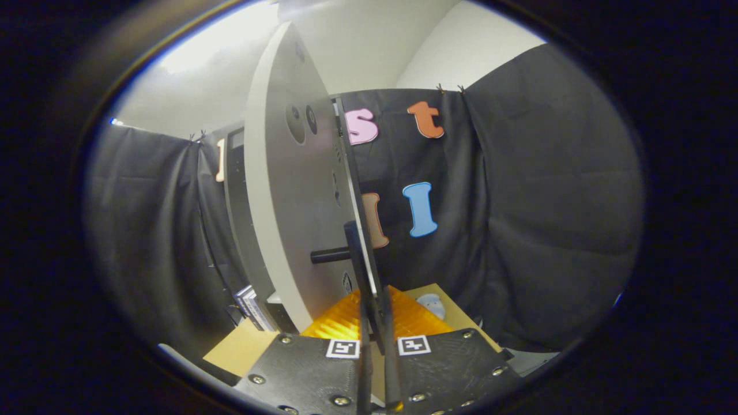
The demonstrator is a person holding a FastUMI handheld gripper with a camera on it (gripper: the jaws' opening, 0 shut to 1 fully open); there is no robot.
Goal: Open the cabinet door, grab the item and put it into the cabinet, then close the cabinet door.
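Note:
The pale cabinet door [288,190] stands swung out, and I see it almost edge-on, with the dark cabinet body [235,219] behind it to the left. A black bar handle [357,253] sticks out from the door on a short stub and runs down towards me. My gripper [379,369] is at the handle's lower end, and its two fingers [363,369] stand close together with the bar pinched between them. A small pale rounded item [431,304] lies on the tan tabletop [242,349], beyond the fingers and to the right of the door.
An orange ribbed mat [346,323] lies on the tabletop under the door's lower edge. A flat striped thing [249,302] sits at the cabinet's foot on the left. Black cloth walls close in the booth on the left, back and right.

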